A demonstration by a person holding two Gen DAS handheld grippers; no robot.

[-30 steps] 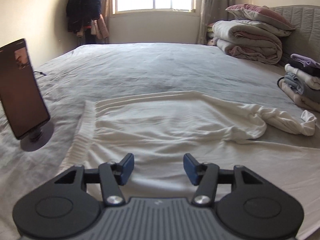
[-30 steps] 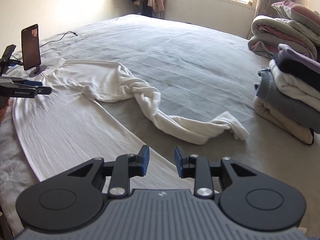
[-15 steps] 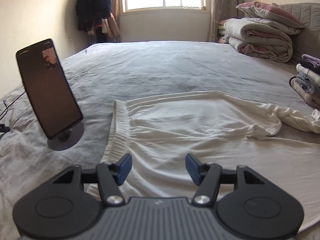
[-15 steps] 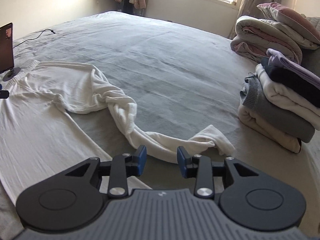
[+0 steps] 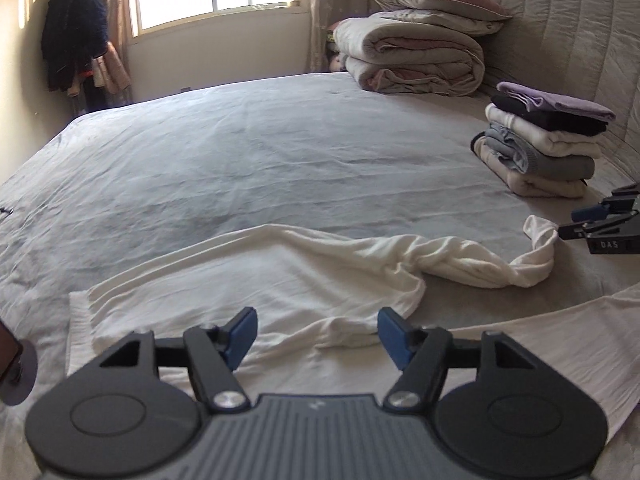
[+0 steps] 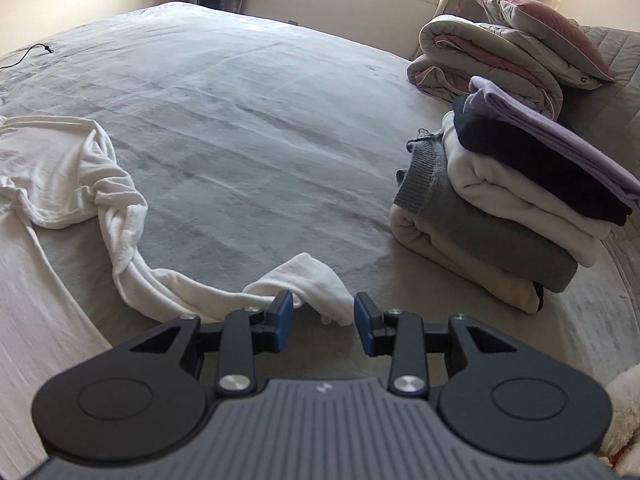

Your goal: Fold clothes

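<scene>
One white long-sleeved cotton garment [image 5: 248, 280] is seen from the left wrist spread on the grey bed [image 5: 280, 148], its single twisted sleeve [image 5: 472, 260] trailing right; it is judged light, limp and non-slippery, and the left hand-held gripper [image 5: 316, 332] is held over its body with fingers apart. From the right wrist, the sleeve's cuff [image 6: 316, 280], judged the sensible hold, is seen just ahead of the right hand-held gripper [image 6: 322, 316], its fingers parted and empty, while one stack of five folded clothes [image 6: 500, 200] is counted to the right.

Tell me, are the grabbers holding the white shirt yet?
No. Both are open and empty. The right hand-held gripper has the white shirt's sleeve cuff just ahead of its jaws.
</scene>
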